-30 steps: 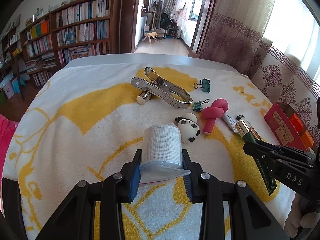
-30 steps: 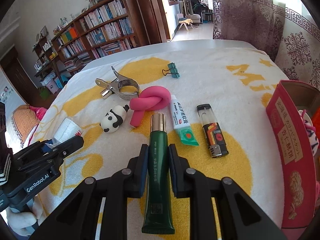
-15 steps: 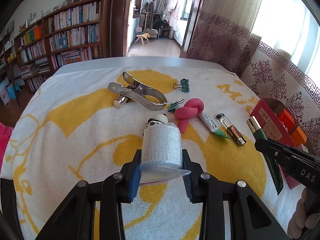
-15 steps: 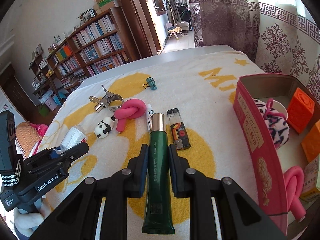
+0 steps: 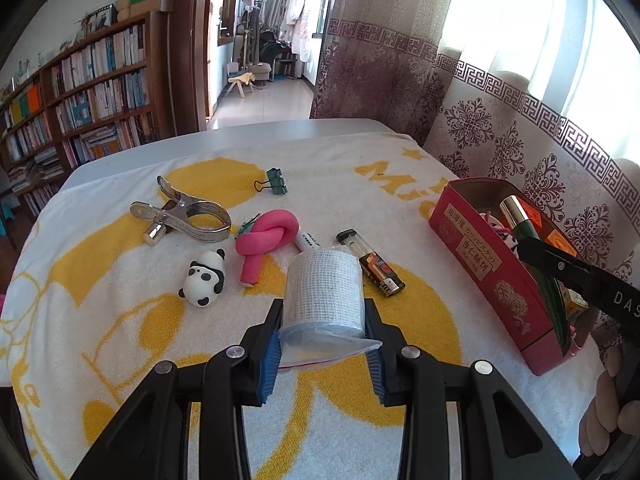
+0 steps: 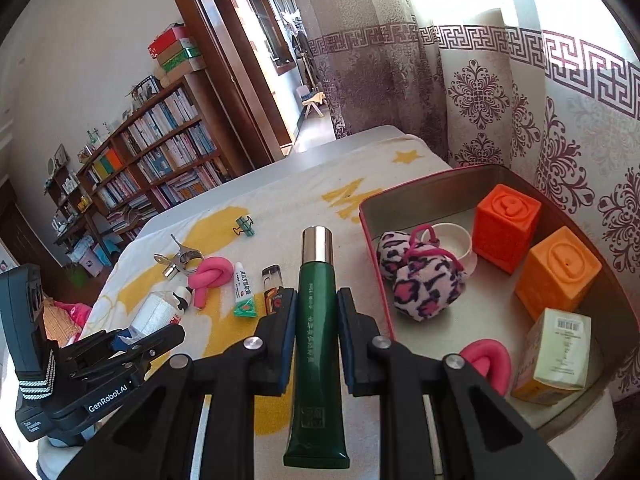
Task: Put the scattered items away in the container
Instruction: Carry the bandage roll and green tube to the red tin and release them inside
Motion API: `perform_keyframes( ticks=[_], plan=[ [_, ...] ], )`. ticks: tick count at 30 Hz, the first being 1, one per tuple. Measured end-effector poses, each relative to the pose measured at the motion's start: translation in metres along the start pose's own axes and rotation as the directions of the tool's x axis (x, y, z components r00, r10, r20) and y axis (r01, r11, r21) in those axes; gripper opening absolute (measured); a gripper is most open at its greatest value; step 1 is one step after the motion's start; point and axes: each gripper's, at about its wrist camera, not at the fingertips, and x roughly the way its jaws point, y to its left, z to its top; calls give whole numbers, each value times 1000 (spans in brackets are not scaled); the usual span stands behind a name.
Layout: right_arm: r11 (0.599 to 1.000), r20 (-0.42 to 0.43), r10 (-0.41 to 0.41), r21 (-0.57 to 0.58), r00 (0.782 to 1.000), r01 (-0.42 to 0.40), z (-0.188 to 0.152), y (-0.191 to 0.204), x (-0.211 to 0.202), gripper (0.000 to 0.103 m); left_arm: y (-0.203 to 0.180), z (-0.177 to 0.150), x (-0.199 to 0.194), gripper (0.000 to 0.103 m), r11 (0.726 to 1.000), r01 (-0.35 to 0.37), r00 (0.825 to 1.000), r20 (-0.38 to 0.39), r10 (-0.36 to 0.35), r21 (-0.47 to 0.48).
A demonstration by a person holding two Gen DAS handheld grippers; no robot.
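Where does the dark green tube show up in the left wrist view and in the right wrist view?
Left wrist: the dark green tube is at the right edge, slanting over the red tin, clamped in the right hand-held gripper.
Right wrist: lower centre, upright between the pads, cap up.
Shared landmark: the pink knotted foam, left of the tin in both.

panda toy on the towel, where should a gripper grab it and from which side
Grip the panda toy across its rounded white body, between the black ears and the feet, coming down from above. It lies on its side on the towel, apart from the pink knot and metal clamp, so there looks to be room for a finger on each flank. It is smooth and rounded, so a centred grip is probably safest.
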Motion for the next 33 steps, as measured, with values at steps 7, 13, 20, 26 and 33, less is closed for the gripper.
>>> perform_keyframes(
  ticks=[7, 13, 20, 26, 33],
  plan=[
    [996, 41, -61, 69, 997, 58, 9, -45, -15, 22, -40, 9, 5, 38, 997, 48, 999, -9, -48, 68],
    [991, 52, -83, 111, 995, 77, 12, -72, -17, 22, -66, 16, 9, 38, 991, 89, 996, -26, -87, 96],
    [989, 27, -74, 131, 997, 70, 12, -91, -8, 22, -95, 24, 10, 38, 984, 105, 994, -24, -103, 143],
    [987, 21, -63, 150, 998, 59, 10, -101, -8, 23, -114, 26, 13, 38, 978, 119, 993, -29, -116, 173],
    [987, 62, -119, 118, 991, 111, 9, -103, -18, 23, -139, 30, 13, 38, 966, 159, 987, -32, -156, 204]
  ],
)
